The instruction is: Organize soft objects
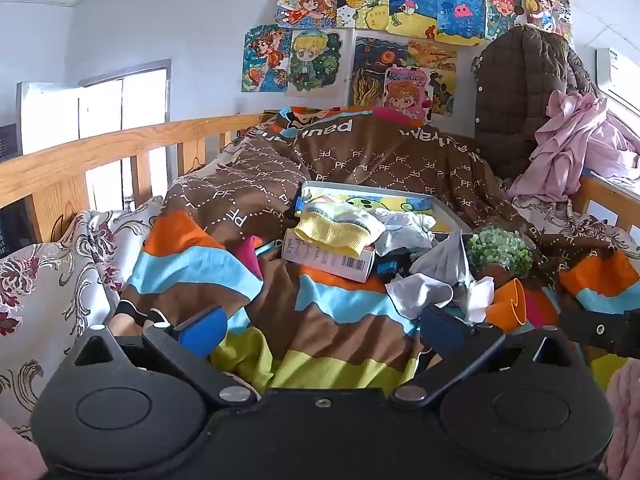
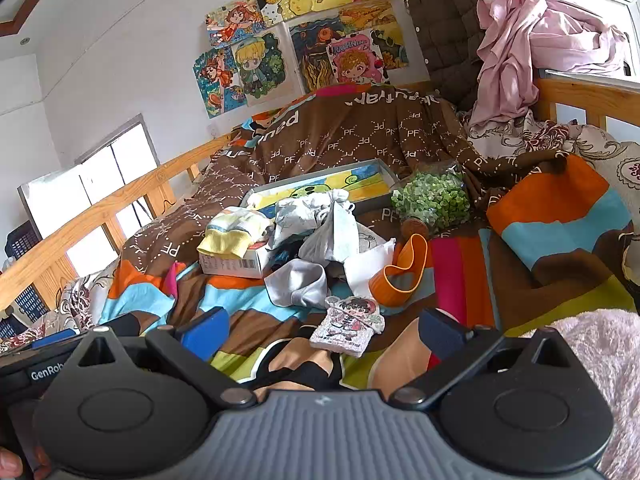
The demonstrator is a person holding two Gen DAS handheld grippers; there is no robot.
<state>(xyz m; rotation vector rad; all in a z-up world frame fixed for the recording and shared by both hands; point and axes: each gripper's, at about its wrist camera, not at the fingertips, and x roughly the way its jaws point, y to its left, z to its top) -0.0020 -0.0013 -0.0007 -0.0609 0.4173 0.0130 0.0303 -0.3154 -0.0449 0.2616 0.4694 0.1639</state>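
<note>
A heap of small soft things lies on the striped blanket [image 1: 320, 320] mid-bed: a yellow-cuffed sock [image 1: 334, 230] [image 2: 224, 240] on a white box [image 1: 324, 260], crumpled white cloth [image 1: 404, 228] [image 2: 300, 212], and grey socks [image 1: 424, 288] [image 2: 298, 284]. A cartoon-print pouch [image 2: 348, 326] lies nearest in the right wrist view. My left gripper [image 1: 320, 328] hovers short of the heap, open and empty. My right gripper [image 2: 320, 332] is open too, with the pouch lying on the bed beyond its jaws.
An orange cup [image 1: 510, 304] [image 2: 400, 276] lies on its side beside a green plant [image 1: 500, 250] [image 2: 432, 200]. A shallow tray with a painting [image 1: 384, 200] [image 2: 320, 184] sits behind. Wooden rails [image 1: 80, 160] edge the bed. A brown jacket [image 1: 520, 96] and pink cloth [image 2: 540, 40] hang at the right.
</note>
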